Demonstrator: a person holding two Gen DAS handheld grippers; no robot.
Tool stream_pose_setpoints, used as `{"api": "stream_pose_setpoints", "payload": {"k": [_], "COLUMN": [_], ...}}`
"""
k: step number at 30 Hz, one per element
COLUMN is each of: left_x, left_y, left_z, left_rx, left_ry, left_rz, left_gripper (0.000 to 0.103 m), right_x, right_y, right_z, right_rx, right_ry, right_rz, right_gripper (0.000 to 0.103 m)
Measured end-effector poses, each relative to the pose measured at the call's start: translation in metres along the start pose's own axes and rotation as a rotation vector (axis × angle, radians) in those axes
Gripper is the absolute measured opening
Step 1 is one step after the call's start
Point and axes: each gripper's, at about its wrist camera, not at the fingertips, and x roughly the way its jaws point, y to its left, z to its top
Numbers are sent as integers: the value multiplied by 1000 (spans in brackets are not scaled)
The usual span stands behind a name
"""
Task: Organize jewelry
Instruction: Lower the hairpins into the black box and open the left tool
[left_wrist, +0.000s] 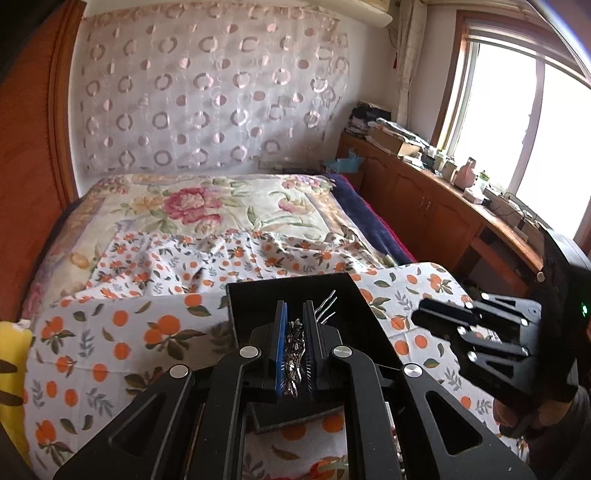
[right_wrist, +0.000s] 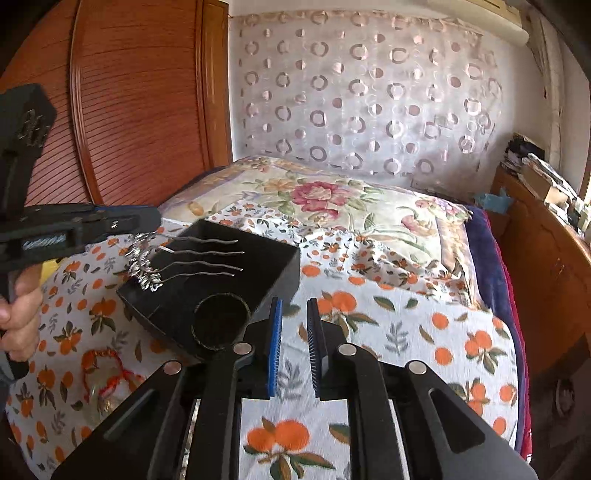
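My left gripper (left_wrist: 295, 306) is shut on a silver hair comb (left_wrist: 293, 350) with an ornate flowered top and wavy prongs, held over the black felt jewelry box (left_wrist: 347, 291). In the right wrist view the left gripper (right_wrist: 147, 225) comes in from the left, with the comb (right_wrist: 147, 264) hanging from it over the box (right_wrist: 280, 258); the prongs point right across the box's opening. A round black cup compartment (right_wrist: 219, 325) sits at the box's near end. My right gripper (right_wrist: 294, 306) is open and empty, just right of the box, and shows in the left wrist view (left_wrist: 436, 314).
An orange-red braided bracelet (right_wrist: 107, 369) lies on the orange-print cloth (right_wrist: 406, 332) at lower left of the box. A floral quilt (left_wrist: 207, 203) covers the bed behind. A wooden sideboard (left_wrist: 443, 206) with clutter runs along the right, a wooden wardrobe (right_wrist: 140, 110) on the left.
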Motion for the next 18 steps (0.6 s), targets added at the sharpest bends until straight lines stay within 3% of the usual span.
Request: {"api": "stream_pose_setpoints", "payload": {"k": [6,11,18], "left_x": [11,18,-3], "left_y": [-4,-5,-17], "left_z": [2,2,-5], "left_rx": [-20,-18,40], "left_ry": [28,46,21], "left_rz": [-25,-4,23], "left_gripper": [8,8,27], "right_x": [-5,-12,-30], "right_y": [-8,-7,-1], "right_z": [-14,-20,-28], "right_rx": [28,24,18], "right_ry": [2,4,-7], "right_rz": [-3,-6,10], "right_gripper": [15,15,15]}}
